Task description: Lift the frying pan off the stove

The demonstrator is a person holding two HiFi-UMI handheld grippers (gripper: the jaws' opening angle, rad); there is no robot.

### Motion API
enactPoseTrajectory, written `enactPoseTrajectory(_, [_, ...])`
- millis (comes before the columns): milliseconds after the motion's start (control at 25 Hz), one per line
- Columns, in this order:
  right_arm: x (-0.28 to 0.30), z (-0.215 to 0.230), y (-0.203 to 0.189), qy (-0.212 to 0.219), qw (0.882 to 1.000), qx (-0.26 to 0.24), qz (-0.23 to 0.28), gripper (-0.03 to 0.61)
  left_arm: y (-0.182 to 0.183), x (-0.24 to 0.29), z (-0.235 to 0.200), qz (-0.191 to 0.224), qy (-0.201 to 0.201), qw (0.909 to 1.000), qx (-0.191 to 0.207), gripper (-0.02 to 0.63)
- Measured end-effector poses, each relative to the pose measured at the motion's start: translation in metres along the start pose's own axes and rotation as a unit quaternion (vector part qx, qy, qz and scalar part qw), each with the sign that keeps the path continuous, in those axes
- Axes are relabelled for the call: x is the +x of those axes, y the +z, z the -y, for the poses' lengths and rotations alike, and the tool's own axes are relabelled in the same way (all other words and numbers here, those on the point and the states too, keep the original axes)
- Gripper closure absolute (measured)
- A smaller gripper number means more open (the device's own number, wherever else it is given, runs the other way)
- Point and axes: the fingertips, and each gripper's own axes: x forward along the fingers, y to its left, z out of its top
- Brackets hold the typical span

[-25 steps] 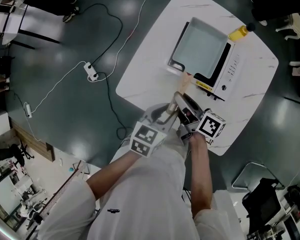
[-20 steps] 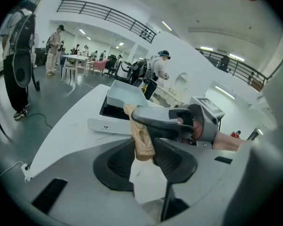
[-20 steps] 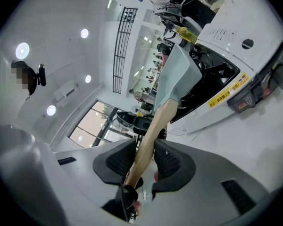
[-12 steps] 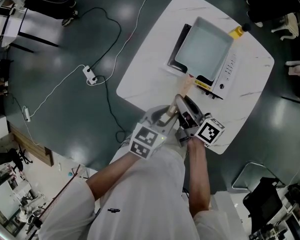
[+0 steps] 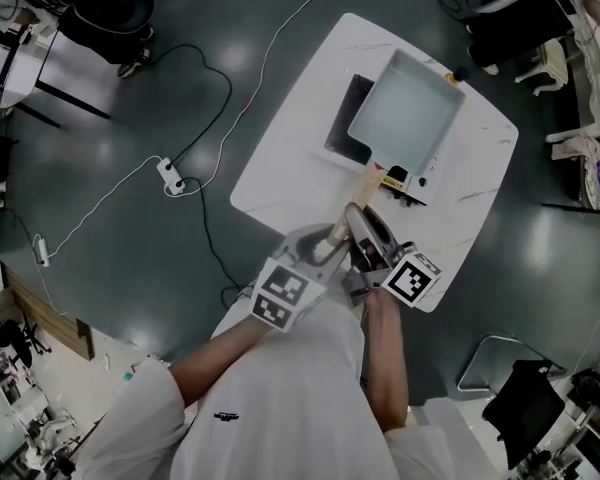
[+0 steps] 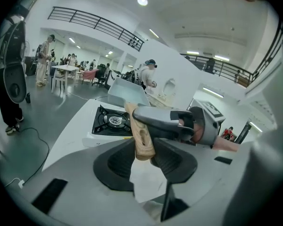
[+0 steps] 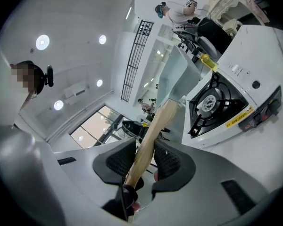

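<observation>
Frying pan (image 5: 405, 108) held above the stove (image 5: 345, 125) by two tools

Head view: the pan hangs over the white counter (image 5: 290, 153), beside the black burner. Its wooden handle (image 5: 370, 180) runs back to the left tool (image 5: 332, 236) and right tool (image 5: 368, 230). Left gripper view: pads clamp the handle's end. Right gripper view: pads pinch the handle, with the burner showing beyond.

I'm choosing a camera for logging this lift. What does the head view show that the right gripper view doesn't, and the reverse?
Head view only: the whole white table, the power strip on the floor, and the left gripper and right gripper seen whole, both on the wooden handle. Right gripper view only: its fingers pressed on that handle, and the burner grate laid bare. Both: the rectangular frying pan lifted off the stove.
</observation>
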Motion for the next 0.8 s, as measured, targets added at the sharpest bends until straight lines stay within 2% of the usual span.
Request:
enactPoseTrajectory(400, [-0.019, -0.065, 0.008, 0.019, 0.998, -0.042, 0.041, 0.466, 0.031, -0.048, 0.029, 0.027, -0.027, 0.9983, 0.044, 0.492])
enactPoseTrajectory(800, [-0.027, -0.102, 0.016, 0.019, 0.994, -0.088, 0.064, 0.466, 0.050, -0.070, 0.042, 0.045, -0.042, 0.9961, 0.063, 0.494])
